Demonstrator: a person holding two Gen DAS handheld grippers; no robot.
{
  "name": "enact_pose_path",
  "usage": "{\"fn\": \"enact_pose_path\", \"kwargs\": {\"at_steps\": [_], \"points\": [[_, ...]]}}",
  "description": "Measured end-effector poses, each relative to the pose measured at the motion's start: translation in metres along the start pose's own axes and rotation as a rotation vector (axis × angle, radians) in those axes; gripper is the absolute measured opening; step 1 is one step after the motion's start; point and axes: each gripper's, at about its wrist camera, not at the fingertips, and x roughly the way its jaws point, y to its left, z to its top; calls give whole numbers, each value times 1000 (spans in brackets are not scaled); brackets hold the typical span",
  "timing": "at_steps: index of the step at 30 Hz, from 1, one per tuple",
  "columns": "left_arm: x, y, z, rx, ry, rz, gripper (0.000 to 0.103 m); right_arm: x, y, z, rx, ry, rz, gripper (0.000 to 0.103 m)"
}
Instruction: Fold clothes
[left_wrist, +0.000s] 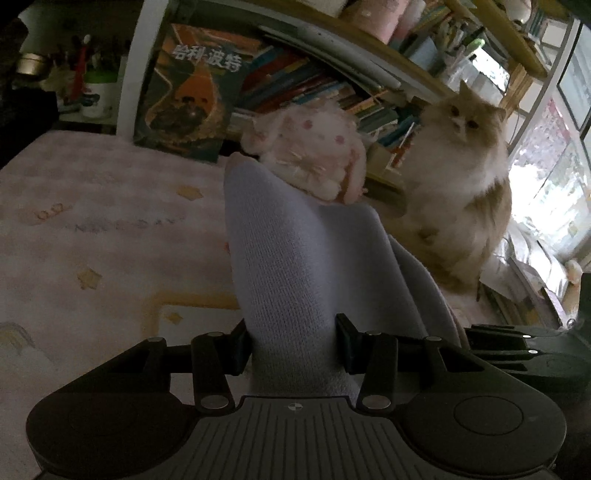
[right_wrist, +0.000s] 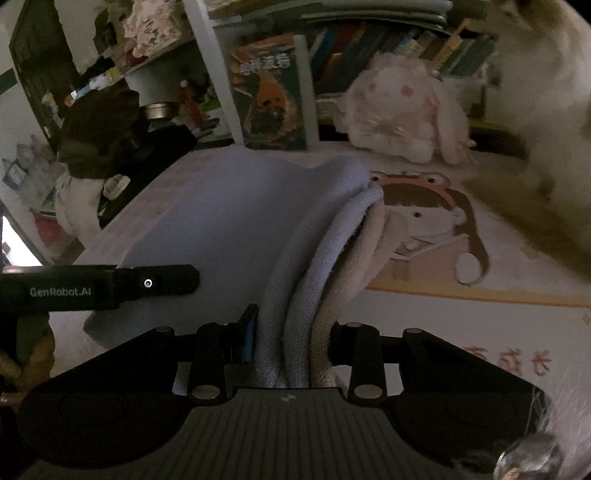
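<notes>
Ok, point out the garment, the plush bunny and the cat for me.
garment (right_wrist: 229, 206), right wrist view, on its flat spread part
plush bunny (right_wrist: 395, 99), right wrist view, on its face
cat (left_wrist: 461, 166), left wrist view, on its chest fur

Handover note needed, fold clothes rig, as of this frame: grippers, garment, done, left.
Left gripper: shut on the lavender knit garment, fabric bunched between its jaws.
Right gripper: shut on a doubled edge of the same garment.
Garment: held up at both grips, its far part lying on the printed mat.
Nearby: cat and plush bunny sit at the mat's far side.
Done: both edges gripped, one layer turned over.
Left: lay it down, finish the fold, release.
</notes>
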Motion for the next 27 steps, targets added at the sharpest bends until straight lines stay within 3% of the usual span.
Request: {"fn": "enact_pose_path", "kwargs": {"at_steps": [15, 27], "points": [[-3, 97, 39, 31, 53, -100, 44, 60, 77, 19, 58, -9, -80, 31], [45, 128, 90, -9, 18, -112, 45, 111, 71, 75, -16, -45, -115, 31]]}}
